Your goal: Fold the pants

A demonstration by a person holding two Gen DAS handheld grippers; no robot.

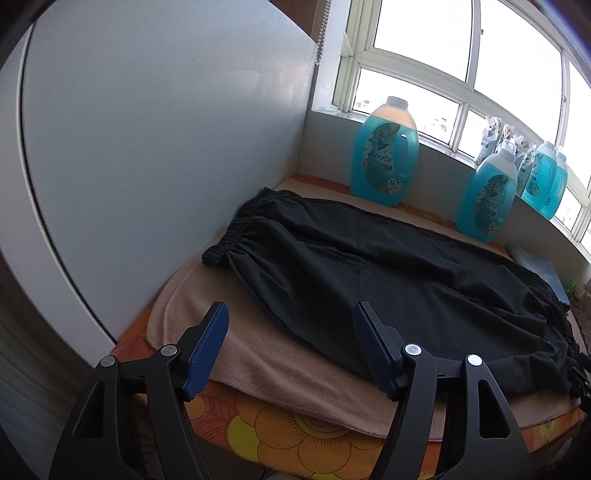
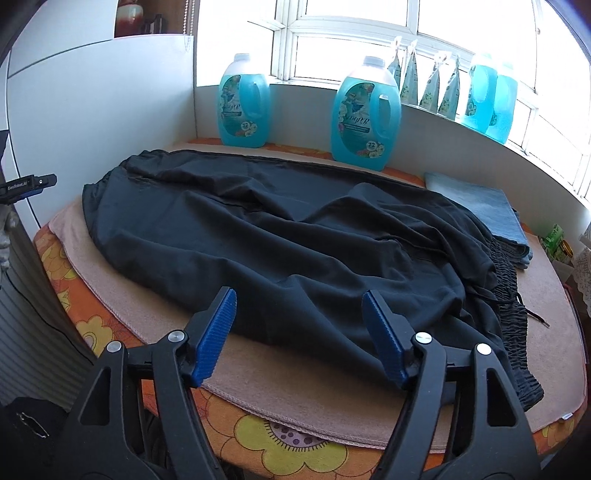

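The black pants (image 2: 280, 236) lie spread flat on a beige towel (image 2: 295, 373), which covers a board with an orange flowered cover (image 2: 295, 446). Their long axis runs left to right across the scene: the gathered cuffs (image 1: 225, 243) sit at the far left, against the white panel (image 1: 147, 147), and the elastic waistband (image 2: 513, 317) with its drawstring (image 2: 532, 314) lies at the right end. The cloth is already doubled, 1 leg on the other, with loose wrinkles through the middle.

The near long edge of the pants faces both tools, and this is what the coming move seems to turn on. The left gripper (image 1: 290, 347) hovers over the near-left stretch of that edge, toward the cuff end; its right finger stands over the black cloth and its left finger over bare towel. The right gripper (image 2: 299, 332) hovers over the same near edge further right, toward the waistband. So the left hand is nearer the cuffs, the right hand nearer the waist.

Both sets of jaws stand moderately wide and hold nothing; no cloth is pinched between the blue pads (image 2: 216, 332).

Beyond the pants, a folded blue cloth (image 2: 476, 206) lies at the far right, and 2 blue detergent bottles (image 2: 364, 114) stand along the far edge beneath the window (image 2: 369, 33).
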